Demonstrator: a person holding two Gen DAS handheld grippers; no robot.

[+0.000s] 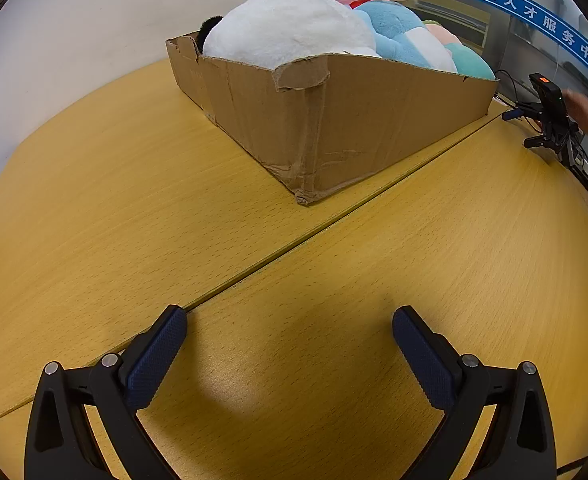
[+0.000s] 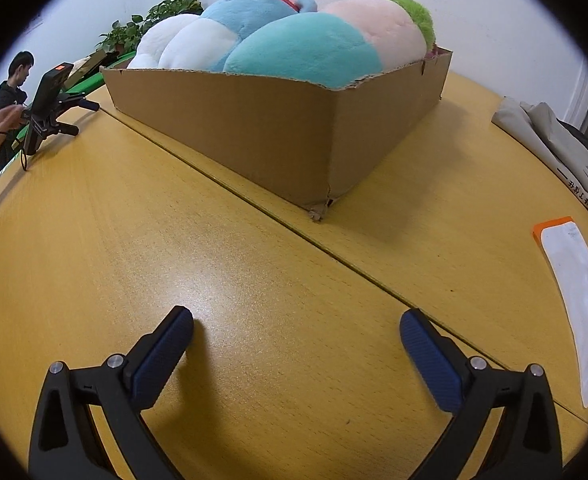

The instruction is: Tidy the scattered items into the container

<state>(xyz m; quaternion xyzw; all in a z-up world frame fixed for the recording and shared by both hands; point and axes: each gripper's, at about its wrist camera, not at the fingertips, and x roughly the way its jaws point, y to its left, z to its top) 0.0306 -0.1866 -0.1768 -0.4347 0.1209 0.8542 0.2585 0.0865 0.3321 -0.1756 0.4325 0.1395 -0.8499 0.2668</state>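
Both tools, left (image 1: pixel 290 334) and right (image 2: pixel 297 336), gaping empty over bare table (image 2: pixel 254 280), toy-stuffed cardboard box (image 2: pixel 278 136) ahead.

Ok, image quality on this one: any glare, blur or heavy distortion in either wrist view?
Left wrist: strong fisheye bending of the table, black vignette corners, soft shadow under the open left gripper, motion blur on the bystander's hand. Right wrist: same barrel distortion, a mild sheen on the tabletop ahead of the open right gripper; the cardboard box is sharp.
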